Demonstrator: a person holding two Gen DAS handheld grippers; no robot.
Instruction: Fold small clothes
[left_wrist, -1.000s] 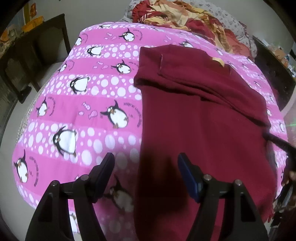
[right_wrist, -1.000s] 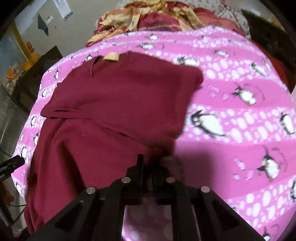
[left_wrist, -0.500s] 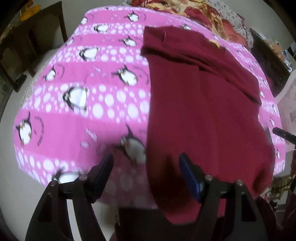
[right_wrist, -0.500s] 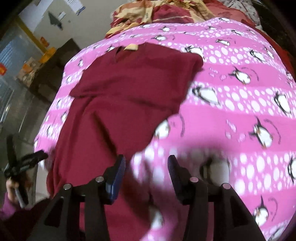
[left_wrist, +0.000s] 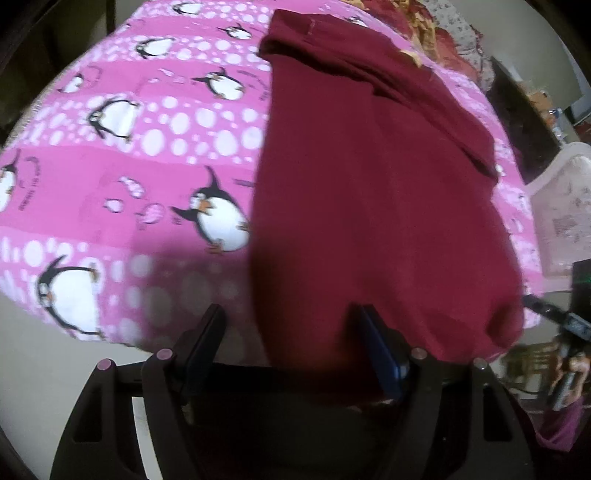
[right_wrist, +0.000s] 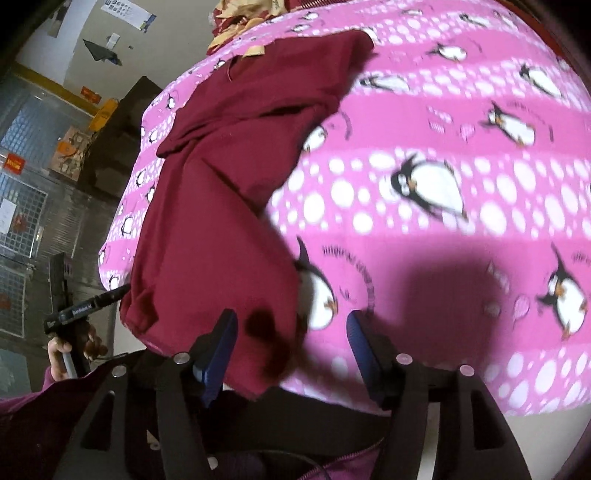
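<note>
A maroon garment (left_wrist: 373, 192) lies lengthwise on a pink penguin-print bed cover (left_wrist: 129, 158), its sleeves folded across the top and its bottom hem hanging over the near bed edge. My left gripper (left_wrist: 288, 332) is open and empty at the hem's left corner. In the right wrist view the garment (right_wrist: 221, 206) lies to the left. My right gripper (right_wrist: 291, 339) is open and empty at the hem's right corner, just above the bed edge. The left gripper also shows there (right_wrist: 88, 306), held in a hand.
A crumpled red and yellow blanket (left_wrist: 424, 22) lies at the bed's far end. Dark furniture (right_wrist: 118, 133) stands beside the bed's left side. A pale padded object (left_wrist: 561, 206) stands at the right. The cover (right_wrist: 461, 184) spreads wide to the right of the garment.
My right gripper let go of the garment's side and opened. Both grippers pulled back toward the near bed edge and now sit at the hanging hem.
</note>
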